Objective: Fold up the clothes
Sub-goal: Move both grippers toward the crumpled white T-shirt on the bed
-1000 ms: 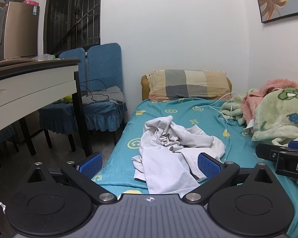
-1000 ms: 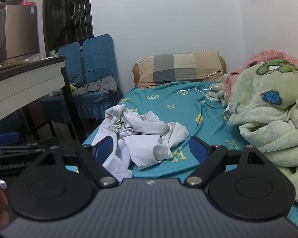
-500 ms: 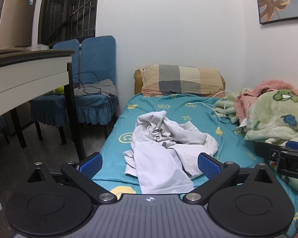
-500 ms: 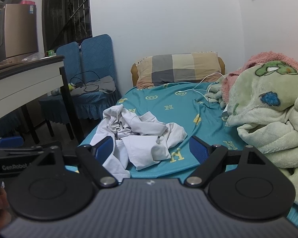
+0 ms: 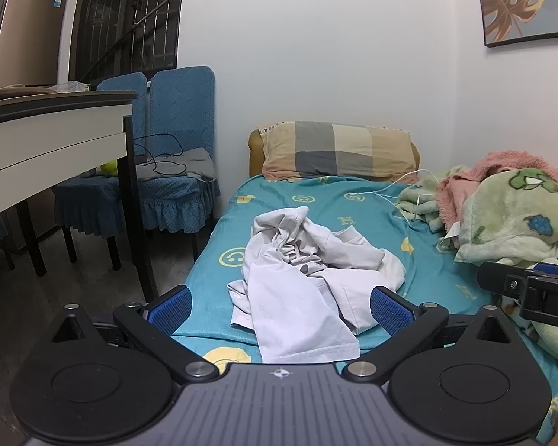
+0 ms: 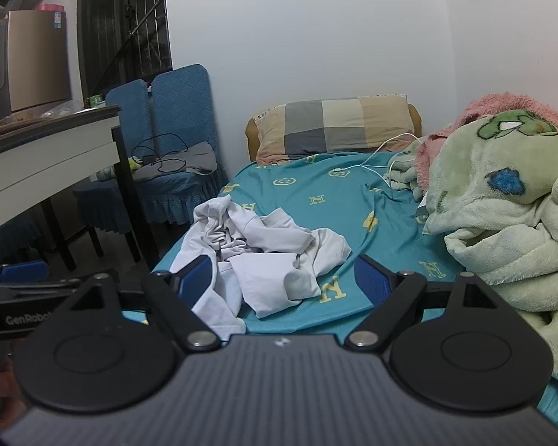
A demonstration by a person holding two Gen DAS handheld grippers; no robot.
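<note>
A crumpled white garment lies in a heap on the teal bed sheet, near the bed's near left edge. It also shows in the right wrist view. My left gripper is open and empty, held back from the bed with the garment between its blue pads. My right gripper is open and empty, just short of the garment's right part. Each gripper shows at the edge of the other's view.
A plaid pillow lies at the head of the bed. Piled green and pink blankets fill the bed's right side, with a white cable beside them. A white desk and blue chairs stand left.
Both grippers have shifted slightly, so the bed and garment sit a little farther and more centred in the left view. Both stay open. The garment has not moved.
</note>
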